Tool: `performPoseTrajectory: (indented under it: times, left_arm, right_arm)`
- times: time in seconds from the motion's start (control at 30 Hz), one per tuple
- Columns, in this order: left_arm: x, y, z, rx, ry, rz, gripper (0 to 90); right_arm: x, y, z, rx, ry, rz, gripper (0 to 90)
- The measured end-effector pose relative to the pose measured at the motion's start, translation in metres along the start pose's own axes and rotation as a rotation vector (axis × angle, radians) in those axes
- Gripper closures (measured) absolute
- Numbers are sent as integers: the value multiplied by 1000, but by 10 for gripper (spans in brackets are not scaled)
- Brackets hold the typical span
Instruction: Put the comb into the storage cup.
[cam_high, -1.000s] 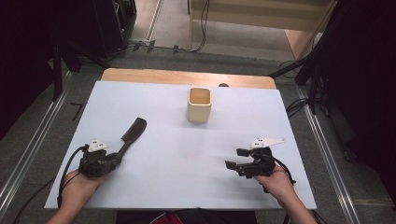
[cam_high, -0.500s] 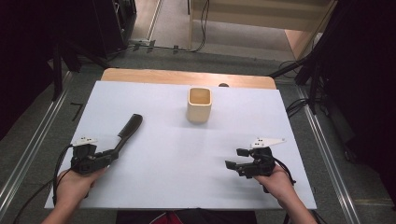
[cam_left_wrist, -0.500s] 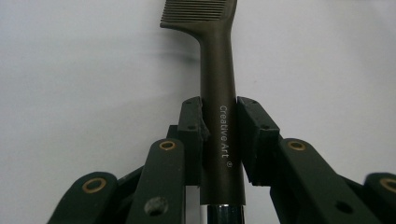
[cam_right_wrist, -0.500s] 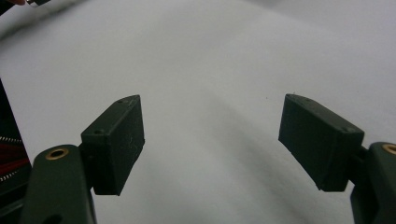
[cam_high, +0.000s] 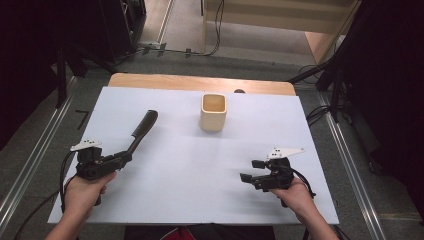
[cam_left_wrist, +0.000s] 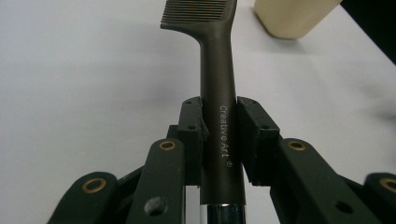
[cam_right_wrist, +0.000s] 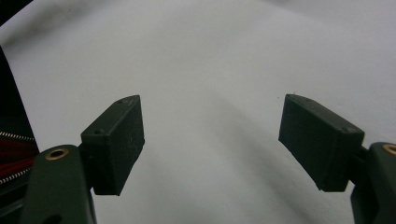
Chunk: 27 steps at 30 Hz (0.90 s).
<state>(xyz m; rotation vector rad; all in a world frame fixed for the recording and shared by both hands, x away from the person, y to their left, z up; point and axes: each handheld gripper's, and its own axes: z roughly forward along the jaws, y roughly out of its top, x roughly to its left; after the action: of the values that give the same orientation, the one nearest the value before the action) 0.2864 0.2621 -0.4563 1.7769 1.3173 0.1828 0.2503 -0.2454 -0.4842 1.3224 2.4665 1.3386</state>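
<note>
Left gripper (cam_high: 122, 158) is clamped on the handle of a dark comb (cam_high: 141, 129), both pads pressing the shaft from either side. From where I stand, the comb sticks out past the jaws and slants up and away over the left part of the white table (cam_high: 175, 175), its toothed head at the far end, pointing roughly toward the cup (cam_high: 214, 112). In the left gripper view the comb (cam_left_wrist: 219, 93) runs straight up between the pads, white lettering reading "Creative Art" along the handle, a shiny metal piece showing at the bottom edge, and the fine teeth fanning to the left at the top. The beige cup (cam_left_wrist: 294, 18) sits just beyond and to the right of the comb's head there, apart from it.

Over on the right side, the right gripper (cam_high: 252, 170) hovers low near the table's near edge, held in the person's hand, jaws spread wide with nothing between them. Its own view shows the two black pads (cam_right_wrist: 114, 140) well apart over bare white surface.

The cup stands upright toward the far middle of the table, well clear of both grippers.
</note>
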Motion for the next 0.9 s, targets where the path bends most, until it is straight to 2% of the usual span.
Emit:
performPoseTrajectory:
  times: [0.17,0.23,0.4,0.67,0.77,0.87,0.9]
  left_arm:
    - [-8,7,6,-22,-24,-4,738]
    - [-12,10,9,-31,-30,2,738]
    - [-19,18,16,-62,-51,-11,738]
    - [-31,24,30,-79,-86,-29,738]
    - [-35,25,33,-91,-96,-38,738]
    - [-40,25,37,-95,-105,-44,738]
    - [-41,25,38,-97,-105,-47,738]
  right_arm:
    - [0,0,-1,-9,0,7,205]
    - [0,1,-1,-14,14,26,205]
    - [3,3,-2,-27,1,5,207]
    - [5,6,0,-24,5,14,209]
    - [8,8,0,-33,17,29,210]
    - [13,12,3,-28,9,50,209]
    - [18,15,5,-31,4,40,209]
